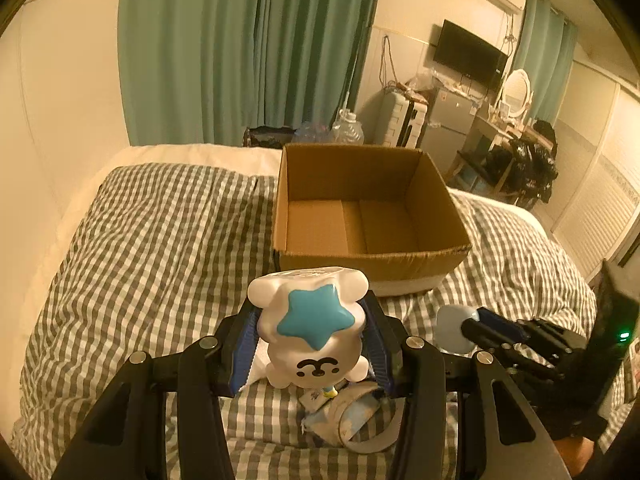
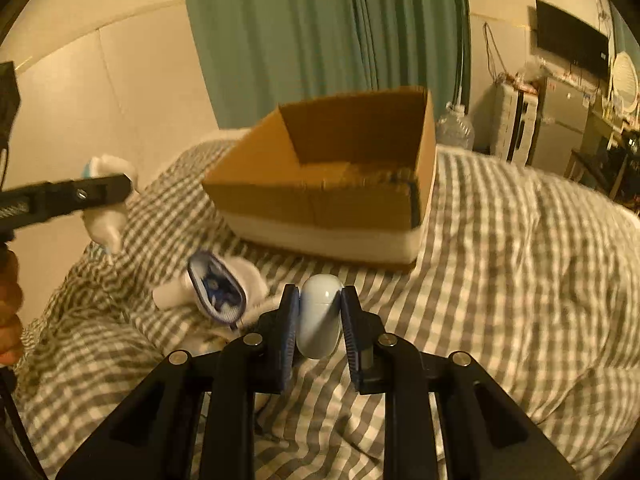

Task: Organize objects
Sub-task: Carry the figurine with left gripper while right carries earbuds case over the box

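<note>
1. Plainly, both hands are loaded for the cardboard box (image 1: 360,216), which sits open-topped and empty on the checked duvet (image 1: 152,232) toward the bed's far edge.
2. Left gripper (image 1: 310,334): jaws clamped on the white star toy (image 1: 312,320), held clear of the bed just short of the box's near wall.
3. Right gripper (image 2: 319,320): jaws clamped on a pale blue capsule (image 2: 318,320), likewise raised.
4. Open air lies over the box rim; loose items (image 2: 218,288) crowd the near-left bedding.
</note>
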A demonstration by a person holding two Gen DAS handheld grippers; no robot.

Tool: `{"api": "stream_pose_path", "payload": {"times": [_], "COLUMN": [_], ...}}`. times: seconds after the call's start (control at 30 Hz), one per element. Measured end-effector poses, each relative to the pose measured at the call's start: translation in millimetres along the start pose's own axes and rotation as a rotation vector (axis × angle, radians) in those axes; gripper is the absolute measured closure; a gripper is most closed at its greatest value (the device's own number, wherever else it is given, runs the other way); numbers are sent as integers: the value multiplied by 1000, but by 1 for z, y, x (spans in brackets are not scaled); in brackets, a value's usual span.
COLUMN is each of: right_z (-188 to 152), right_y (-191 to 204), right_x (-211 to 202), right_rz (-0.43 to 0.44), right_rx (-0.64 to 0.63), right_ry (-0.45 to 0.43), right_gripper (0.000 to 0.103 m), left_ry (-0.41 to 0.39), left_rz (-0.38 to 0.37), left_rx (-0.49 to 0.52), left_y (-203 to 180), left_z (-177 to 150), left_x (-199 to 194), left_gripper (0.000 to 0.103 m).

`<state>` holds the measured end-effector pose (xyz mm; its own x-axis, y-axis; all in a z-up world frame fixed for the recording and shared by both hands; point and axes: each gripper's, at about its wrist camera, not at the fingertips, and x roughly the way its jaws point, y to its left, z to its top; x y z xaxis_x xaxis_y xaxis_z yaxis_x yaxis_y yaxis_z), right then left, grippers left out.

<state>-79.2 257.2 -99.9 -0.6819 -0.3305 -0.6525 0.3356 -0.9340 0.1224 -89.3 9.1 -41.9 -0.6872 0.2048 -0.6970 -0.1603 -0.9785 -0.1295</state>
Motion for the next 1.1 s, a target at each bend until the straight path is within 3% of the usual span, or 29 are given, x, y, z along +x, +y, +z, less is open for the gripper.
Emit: {"api": "stream_pose_path", "payload": {"times": [0.6, 1.1], "right_z": [73, 125], "right_y": [15, 0], "right_x": [-58, -31], "right_rz": [-3, -10], "right_rx": [-44, -58], "right_ry": [-162, -197], "right_gripper": [82, 82], "left_ry": [-118, -152], "left_rz": [-41, -39], "left_rx": [23, 79], "left_y": [-13, -28], "left_z": [47, 87], "left_x": [-15, 28], "left_gripper": [54, 54]}}
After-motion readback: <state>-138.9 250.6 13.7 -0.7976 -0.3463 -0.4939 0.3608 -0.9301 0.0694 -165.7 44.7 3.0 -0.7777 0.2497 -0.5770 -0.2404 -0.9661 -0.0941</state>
